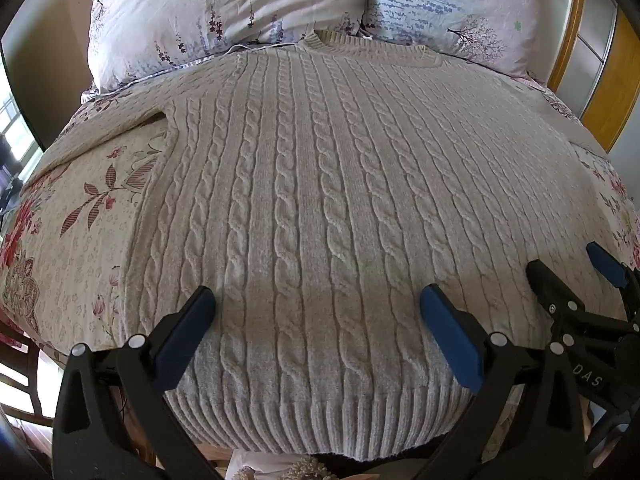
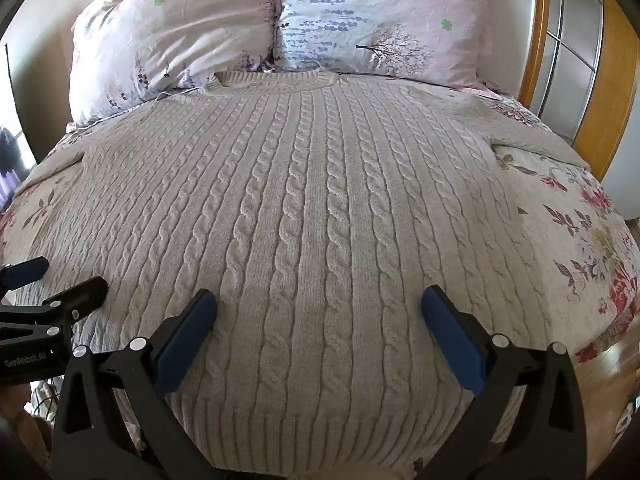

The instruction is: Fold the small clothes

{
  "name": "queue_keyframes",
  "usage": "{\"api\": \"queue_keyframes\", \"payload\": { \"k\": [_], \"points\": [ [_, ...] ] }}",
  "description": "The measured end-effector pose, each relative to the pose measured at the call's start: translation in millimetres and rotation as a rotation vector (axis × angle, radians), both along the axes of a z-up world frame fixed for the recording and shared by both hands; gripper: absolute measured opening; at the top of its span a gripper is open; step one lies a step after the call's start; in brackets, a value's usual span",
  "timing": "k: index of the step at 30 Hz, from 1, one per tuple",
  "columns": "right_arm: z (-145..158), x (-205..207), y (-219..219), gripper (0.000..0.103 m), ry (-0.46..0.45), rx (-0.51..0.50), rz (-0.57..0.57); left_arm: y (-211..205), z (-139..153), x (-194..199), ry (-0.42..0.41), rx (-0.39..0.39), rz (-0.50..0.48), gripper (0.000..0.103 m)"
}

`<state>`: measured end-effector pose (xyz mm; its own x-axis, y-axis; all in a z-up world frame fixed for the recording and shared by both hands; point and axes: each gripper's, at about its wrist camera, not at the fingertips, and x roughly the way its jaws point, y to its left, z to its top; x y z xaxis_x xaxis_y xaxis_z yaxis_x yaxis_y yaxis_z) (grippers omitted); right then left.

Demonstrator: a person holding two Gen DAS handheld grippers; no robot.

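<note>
A cream cable-knit sweater (image 1: 320,184) lies spread flat on the bed, collar toward the pillows and ribbed hem at the near edge; it also fills the right wrist view (image 2: 320,208). Its sleeves stretch out to both sides. My left gripper (image 1: 316,300) is open and empty, hovering over the hem's left part. My right gripper (image 2: 318,300) is open and empty over the hem's right part. The right gripper shows at the right edge of the left wrist view (image 1: 576,268), and the left gripper at the left edge of the right wrist view (image 2: 60,276).
Two floral pillows (image 1: 224,16) (image 2: 384,12) lean at the head of the bed. A floral bedspread (image 1: 76,216) (image 2: 576,216) lies under the sweater. A wooden-framed wardrobe (image 2: 580,60) stands at the right. A dark chair (image 1: 24,364) is at the lower left.
</note>
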<state>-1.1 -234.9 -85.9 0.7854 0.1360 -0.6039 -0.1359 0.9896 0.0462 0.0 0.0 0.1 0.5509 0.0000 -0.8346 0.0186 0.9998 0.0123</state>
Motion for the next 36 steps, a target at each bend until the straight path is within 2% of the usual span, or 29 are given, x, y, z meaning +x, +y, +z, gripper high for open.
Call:
{"api": "queue_keyframes", "payload": {
  "k": [36],
  "points": [
    [-2.6,1.6,0.9,0.102,0.000,0.004,-0.026,-0.1,0.0,0.0,-0.001,0.001,0.000,0.101]
  ]
}}
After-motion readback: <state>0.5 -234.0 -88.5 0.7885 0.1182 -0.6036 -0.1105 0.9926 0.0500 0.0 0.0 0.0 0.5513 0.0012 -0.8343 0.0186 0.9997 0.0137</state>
